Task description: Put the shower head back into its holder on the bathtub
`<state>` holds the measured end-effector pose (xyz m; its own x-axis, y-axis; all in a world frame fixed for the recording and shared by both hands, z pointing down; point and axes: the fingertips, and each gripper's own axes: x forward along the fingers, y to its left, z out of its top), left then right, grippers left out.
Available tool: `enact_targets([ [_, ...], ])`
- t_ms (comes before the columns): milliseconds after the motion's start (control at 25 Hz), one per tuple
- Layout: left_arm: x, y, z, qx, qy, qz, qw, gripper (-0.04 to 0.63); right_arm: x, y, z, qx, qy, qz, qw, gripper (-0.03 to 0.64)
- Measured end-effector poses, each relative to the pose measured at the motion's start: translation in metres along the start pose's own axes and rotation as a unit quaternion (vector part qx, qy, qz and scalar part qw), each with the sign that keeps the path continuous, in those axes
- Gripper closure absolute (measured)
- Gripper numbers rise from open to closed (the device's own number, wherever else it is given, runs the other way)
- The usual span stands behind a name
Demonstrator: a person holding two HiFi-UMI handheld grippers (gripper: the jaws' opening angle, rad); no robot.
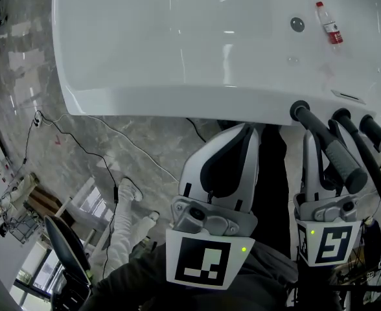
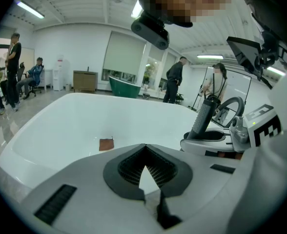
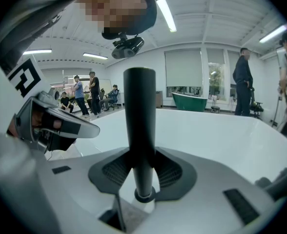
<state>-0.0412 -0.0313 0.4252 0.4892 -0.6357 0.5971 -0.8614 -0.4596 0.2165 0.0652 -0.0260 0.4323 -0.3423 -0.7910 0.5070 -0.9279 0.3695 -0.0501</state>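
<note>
The shower head (image 1: 330,148) is a black ribbed wand, and my right gripper (image 1: 320,151) is shut on it just in front of the white bathtub's near rim (image 1: 177,102). Its upper end (image 1: 299,111) reaches the rim. In the right gripper view the wand (image 3: 139,126) stands upright between the jaws of the right gripper (image 3: 139,155). A black hose (image 1: 372,173) runs down at the right. Black fittings (image 1: 372,131) sit on the rim; I cannot tell which is the holder. My left gripper (image 1: 242,135) (image 2: 144,150) is shut on nothing, beside the right one.
A red-labelled bottle (image 1: 330,24) lies in the tub near the drain (image 1: 297,24). A brown patch (image 2: 106,144) shows on the tub floor. Cables (image 1: 93,154) trail over the marble floor at left. Several people (image 2: 9,72) stand and sit in the background.
</note>
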Motion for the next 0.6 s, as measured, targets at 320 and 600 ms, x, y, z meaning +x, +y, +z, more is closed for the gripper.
enact_targets([
  [320, 0.0013, 0.0030, -0.0014, -0.001, 0.002, 0.000, 1.0000, 0.592, 0.0071, 0.0002, -0.0037, -0.006, 0.003, 0.000, 1.000, 0.474],
  [600, -0.0001, 0.0063, 0.0012, -0.001, 0.000, 0.001, 1.0000, 0.592, 0.0092, 0.0052, -0.0011, -0.019, 0.003, 0.003, 1.000, 0.474],
])
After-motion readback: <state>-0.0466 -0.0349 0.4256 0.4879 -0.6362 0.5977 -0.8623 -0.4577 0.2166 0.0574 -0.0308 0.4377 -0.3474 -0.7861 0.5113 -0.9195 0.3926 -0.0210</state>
